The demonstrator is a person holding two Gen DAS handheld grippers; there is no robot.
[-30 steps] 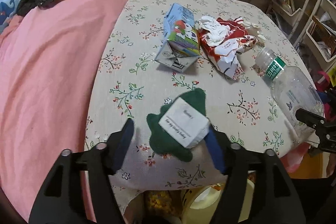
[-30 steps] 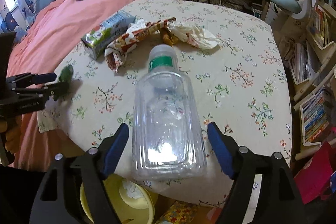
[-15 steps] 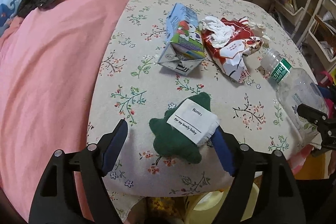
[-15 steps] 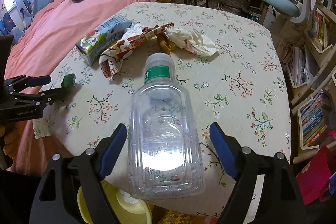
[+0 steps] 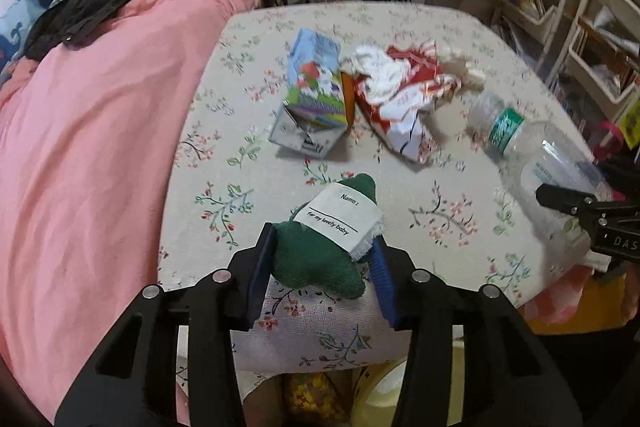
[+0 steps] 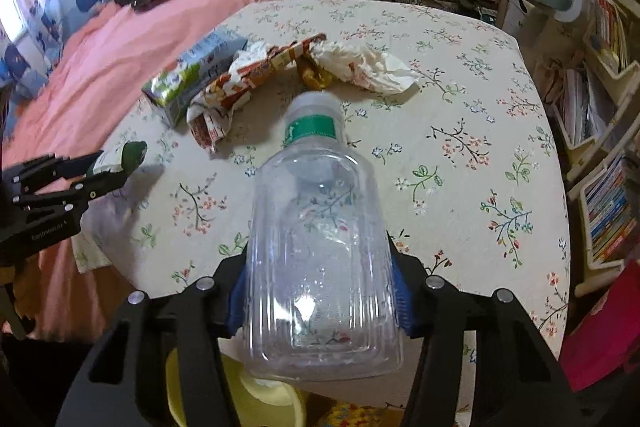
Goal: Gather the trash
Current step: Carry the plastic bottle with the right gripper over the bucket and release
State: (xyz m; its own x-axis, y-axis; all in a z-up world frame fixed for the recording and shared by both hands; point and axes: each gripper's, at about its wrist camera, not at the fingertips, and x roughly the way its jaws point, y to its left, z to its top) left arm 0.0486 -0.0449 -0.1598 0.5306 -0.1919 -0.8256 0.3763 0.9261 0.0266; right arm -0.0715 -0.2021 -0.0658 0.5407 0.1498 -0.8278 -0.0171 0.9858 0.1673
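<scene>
Clear plastic bottle (image 6: pixel 320 247) lies lengthwise between the right tongs (image 6: pixel 320 303), base toward them and cap pointing away; they've just squeezed in and the pads press its sides. Left tongs (image 5: pixel 320 267) just closed too, pinching the green plush toy (image 5: pixel 320 259) at the near table (image 5: pixel 400 23) edge. Yellow bin (image 6: pixel 272 403) sits right below both, so it's basically pull back and drop.

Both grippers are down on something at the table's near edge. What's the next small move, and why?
Probably lift both straight up a little. The left gripper has just closed its jaws on the green plush scrap, and the right gripper has just closed on the clear plastic bottle. Both pieces look gripped but sit at table level, and a yellow bin shows just below the edge.
</scene>
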